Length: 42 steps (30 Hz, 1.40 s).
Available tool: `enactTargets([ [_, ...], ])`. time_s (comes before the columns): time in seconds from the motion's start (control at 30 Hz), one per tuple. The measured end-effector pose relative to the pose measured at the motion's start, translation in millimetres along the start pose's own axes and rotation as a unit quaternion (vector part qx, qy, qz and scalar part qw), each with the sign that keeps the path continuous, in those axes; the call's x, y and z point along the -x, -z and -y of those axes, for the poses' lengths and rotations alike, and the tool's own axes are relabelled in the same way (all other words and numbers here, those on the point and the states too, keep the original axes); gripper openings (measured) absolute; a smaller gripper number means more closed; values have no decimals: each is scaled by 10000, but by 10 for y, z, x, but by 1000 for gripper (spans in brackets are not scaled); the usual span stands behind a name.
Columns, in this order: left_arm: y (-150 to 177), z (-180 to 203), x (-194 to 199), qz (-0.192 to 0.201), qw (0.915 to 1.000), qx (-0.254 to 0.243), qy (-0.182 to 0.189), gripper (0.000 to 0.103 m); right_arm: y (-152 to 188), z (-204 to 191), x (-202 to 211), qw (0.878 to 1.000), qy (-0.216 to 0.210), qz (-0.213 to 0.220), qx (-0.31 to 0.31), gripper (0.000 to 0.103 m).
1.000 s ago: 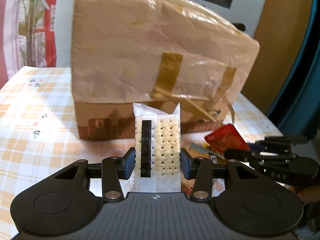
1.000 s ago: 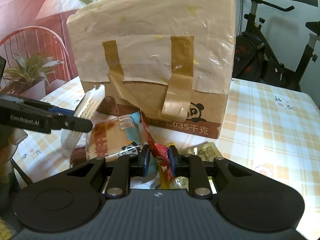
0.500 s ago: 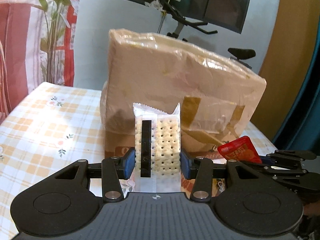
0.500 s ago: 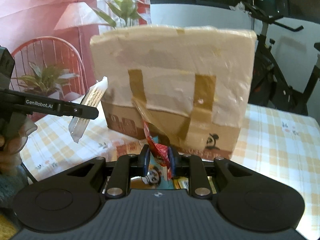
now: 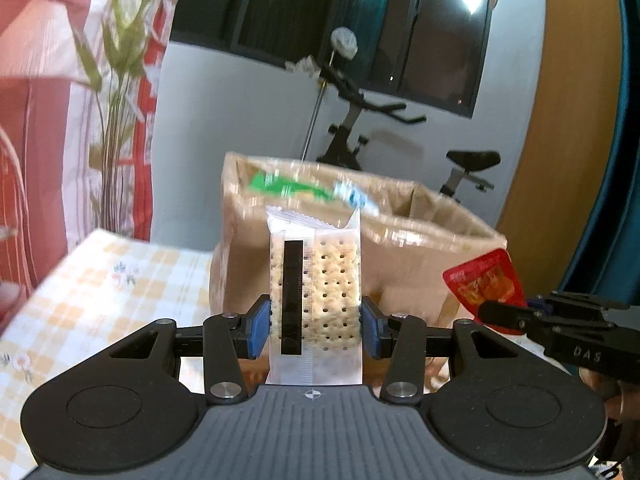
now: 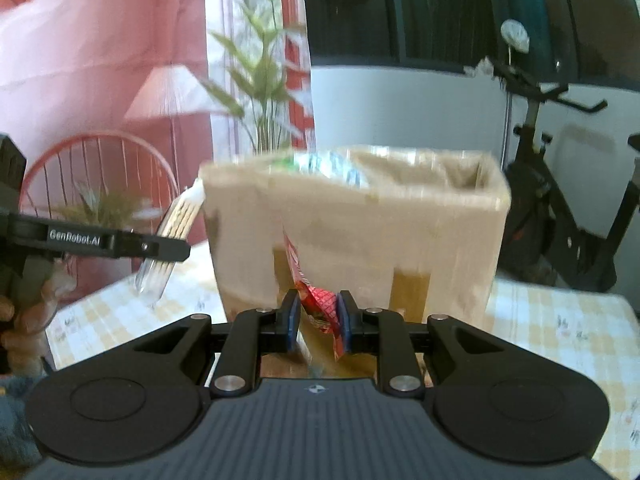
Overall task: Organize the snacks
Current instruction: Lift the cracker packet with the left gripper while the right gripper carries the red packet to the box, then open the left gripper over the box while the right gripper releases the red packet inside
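The left gripper (image 5: 316,330) was squeezing a clear pack of crackers (image 5: 316,296) between its blue pads, and the pack stood straight up. The right gripper (image 6: 318,318) was pinching a small red snack packet (image 6: 320,304), which hung crumpled between its pads. Both were held up in the air in front of a big brown cardboard box (image 6: 360,240) that sat on a table (image 5: 100,288) with a yellow checked cloth. The top of the box was open, and something green and white showed inside (image 5: 296,188), but it was too blurry to tell what it was. From the left camera, the red packet (image 5: 486,288) was off to the right, beside the box. From the right camera, the crackers (image 6: 172,240) were off to the left. A hand (image 6: 24,312) held the left tool there. An exercise bike (image 6: 560,200) stood behind the table.
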<state>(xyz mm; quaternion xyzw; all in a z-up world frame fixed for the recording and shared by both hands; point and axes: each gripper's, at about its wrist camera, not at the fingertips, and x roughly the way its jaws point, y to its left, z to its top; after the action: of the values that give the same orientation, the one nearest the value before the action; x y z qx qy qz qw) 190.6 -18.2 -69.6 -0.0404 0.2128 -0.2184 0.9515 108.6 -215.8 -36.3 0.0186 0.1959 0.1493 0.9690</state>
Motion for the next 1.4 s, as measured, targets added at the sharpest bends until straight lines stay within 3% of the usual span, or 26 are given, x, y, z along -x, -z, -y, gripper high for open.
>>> enactTargets([
  [0.3, -424, 159, 14, 537, 9981, -237, 182, 48, -470, 88, 67, 9982, 30, 599, 52, 22],
  [0.53, -848, 240, -428, 674, 9960, -263, 522, 48, -872, 305, -207, 9962, 182, 850, 80, 22],
  [0.77, -1128, 328, -1014, 496, 9973, -342, 430, 48, -974, 561, -625, 9959, 545, 716, -45, 22],
  [1.1, -1208, 502, -1457, 0, 9967, -766, 273, 49, -736, 800, -895, 9952, 914, 112, -324, 22],
  [1.23, -1216, 461, -1448, 43, 9969, -774, 134, 71, -698, 813, -873, 9946, 992, -16, -301, 23],
  [1.3, -1220, 422, -1422, 50, 9973, -721, 105, 74, -698, 805, -842, 9946, 990, -39, -294, 24],
  [1.4, -1220, 367, -1383, -45, 9977, -658, 135, 74, -699, 791, -772, 9952, 912, -41, -339, 33],
])
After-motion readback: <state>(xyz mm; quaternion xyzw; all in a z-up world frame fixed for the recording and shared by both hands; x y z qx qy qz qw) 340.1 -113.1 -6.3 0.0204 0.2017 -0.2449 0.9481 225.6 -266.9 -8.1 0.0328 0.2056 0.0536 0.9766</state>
